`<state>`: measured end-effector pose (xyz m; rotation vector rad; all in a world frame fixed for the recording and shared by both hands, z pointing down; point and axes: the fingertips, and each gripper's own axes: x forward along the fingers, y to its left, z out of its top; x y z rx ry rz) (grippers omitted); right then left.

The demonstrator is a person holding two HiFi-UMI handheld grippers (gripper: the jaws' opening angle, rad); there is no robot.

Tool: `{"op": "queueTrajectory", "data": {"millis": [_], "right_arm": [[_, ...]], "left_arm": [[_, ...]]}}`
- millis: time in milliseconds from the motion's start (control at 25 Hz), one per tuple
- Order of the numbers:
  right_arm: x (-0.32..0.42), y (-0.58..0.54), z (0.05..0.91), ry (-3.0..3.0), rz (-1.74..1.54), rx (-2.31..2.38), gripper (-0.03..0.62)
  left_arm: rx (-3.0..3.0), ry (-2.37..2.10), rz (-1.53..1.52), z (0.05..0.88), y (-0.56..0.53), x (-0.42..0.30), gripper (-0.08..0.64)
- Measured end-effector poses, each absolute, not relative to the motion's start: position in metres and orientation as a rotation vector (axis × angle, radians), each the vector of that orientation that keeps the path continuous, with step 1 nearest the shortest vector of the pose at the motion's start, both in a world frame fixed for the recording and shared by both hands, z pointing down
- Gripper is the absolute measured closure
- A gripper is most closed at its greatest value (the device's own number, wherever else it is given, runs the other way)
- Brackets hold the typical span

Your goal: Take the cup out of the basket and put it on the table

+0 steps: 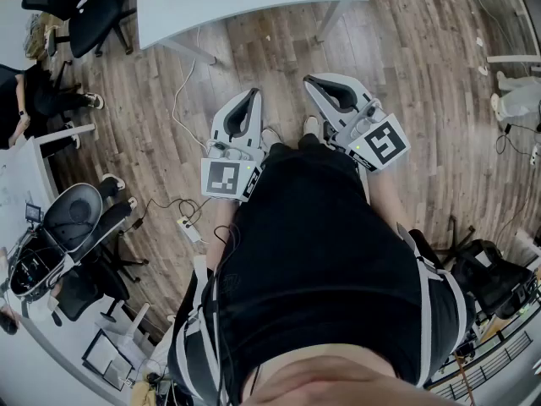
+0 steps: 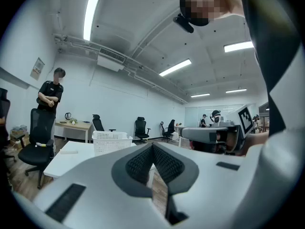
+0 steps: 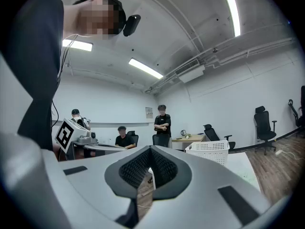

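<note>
- White mesh basket (image 2: 112, 141) stands on the pale desk (image 2: 66, 159), well apart from both tools; no cup shows above its rim, so it is presumably down inside.
- Left tool (image 2: 152, 149) is pinched closed with nothing in it; the basket lies at its ten o'clock.
- Right tool (image 3: 150, 151) is likewise closed and empty; the basket lies at its two o'clock; neither tool looks clearly nearer.

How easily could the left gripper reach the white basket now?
Probably not yet. The left gripper is shut, held close to the body, and the basket stands apart on the table ahead; only floor lies between.
</note>
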<state>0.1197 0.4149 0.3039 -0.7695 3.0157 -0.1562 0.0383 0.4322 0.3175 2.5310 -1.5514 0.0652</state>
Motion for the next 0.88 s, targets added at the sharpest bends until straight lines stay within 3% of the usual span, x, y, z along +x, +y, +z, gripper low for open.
{"op": "queueTrajectory", "data": {"millis": [880], "right_arm": [[0.138, 0.403, 0.310, 2.994, -0.219, -0.774, 0.574]], "left_arm": [[2.512, -1.566, 0.063, 0.317, 0.424, 0.051, 0.540]]}}
